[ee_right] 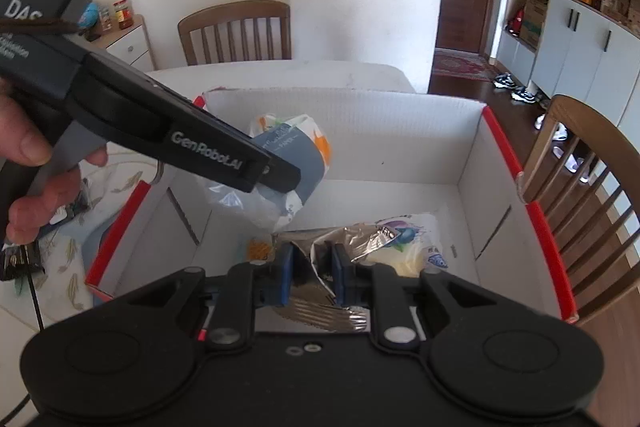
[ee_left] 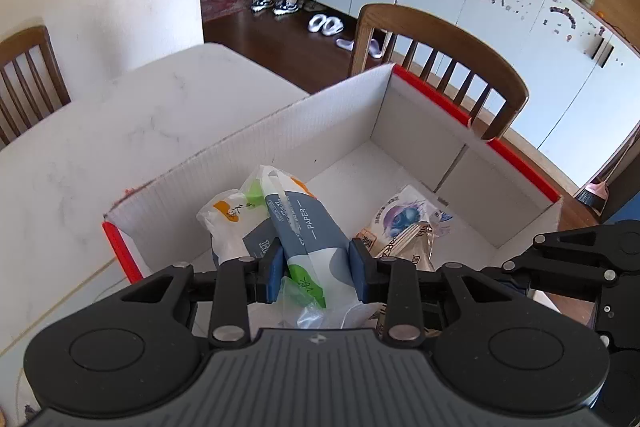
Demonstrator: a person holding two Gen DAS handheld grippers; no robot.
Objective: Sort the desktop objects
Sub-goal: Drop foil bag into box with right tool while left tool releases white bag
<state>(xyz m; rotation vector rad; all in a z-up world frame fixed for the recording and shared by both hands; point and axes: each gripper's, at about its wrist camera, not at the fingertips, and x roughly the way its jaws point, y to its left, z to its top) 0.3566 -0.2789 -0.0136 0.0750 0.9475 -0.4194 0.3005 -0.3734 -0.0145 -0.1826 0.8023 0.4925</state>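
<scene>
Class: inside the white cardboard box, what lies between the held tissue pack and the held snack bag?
In the left wrist view, only bare box floor separates the grey-blue tissue pack from the silvery snack bag.

Bright, even daylight fills both views, with soft shadows inside the white corrugated cardboard box [ee_left: 340,131] ahead of the grippers. Fisheye distortion bends the edges; focus is sharp throughout.

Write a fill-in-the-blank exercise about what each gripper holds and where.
1. The left gripper is shut on a pack printed with the word ____.
2. The right gripper is shut on a crinkly ____ wrapper.
3. Both are held over a white cardboard ____ with red corner strips.
4. Behind the box stands a wooden ____.

Missing words: PAPER; foil; box; chair
</scene>
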